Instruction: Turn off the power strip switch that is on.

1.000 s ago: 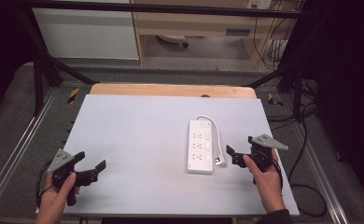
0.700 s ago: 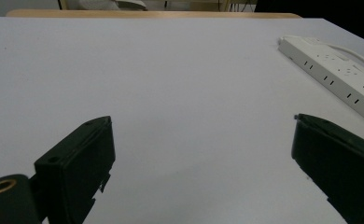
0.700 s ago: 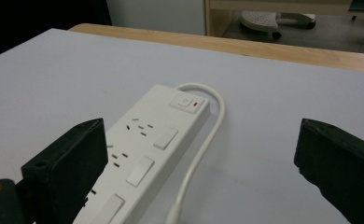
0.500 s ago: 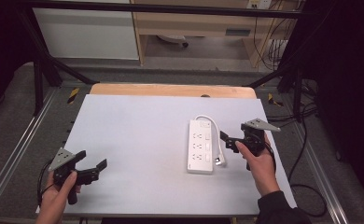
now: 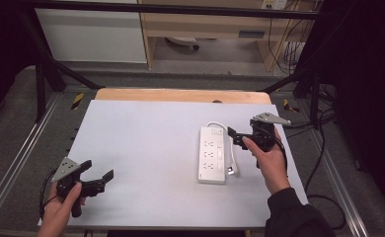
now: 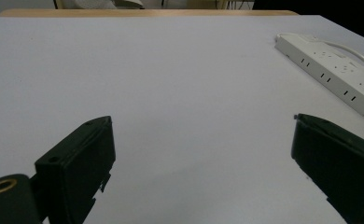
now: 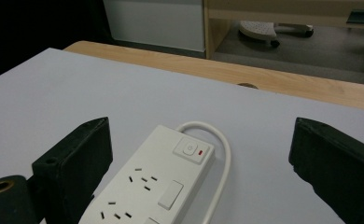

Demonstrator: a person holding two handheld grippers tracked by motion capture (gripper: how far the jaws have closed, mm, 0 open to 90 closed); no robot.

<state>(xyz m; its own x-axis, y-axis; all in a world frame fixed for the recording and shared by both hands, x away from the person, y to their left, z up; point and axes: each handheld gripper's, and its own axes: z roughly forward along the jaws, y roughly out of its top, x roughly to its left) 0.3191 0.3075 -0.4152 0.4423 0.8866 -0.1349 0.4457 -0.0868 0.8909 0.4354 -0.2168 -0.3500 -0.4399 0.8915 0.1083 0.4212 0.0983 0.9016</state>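
High view: power strip (image 5: pixel 212 154) right of centre on worktop (image 5: pixel 146 148), long axis running top to bottom; right tongs (image 5: pixel 236 137) released just beside its upper end, left tongs (image 5: pixel 101 180) released, well apart lower left.

Left gripper view: strip upper right.

Right gripper view: strip lower centre, between the jaws.

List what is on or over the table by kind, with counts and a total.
Power strip: 1
Handheld grippers: 2, left gripper and right gripper, both open
Total: 3
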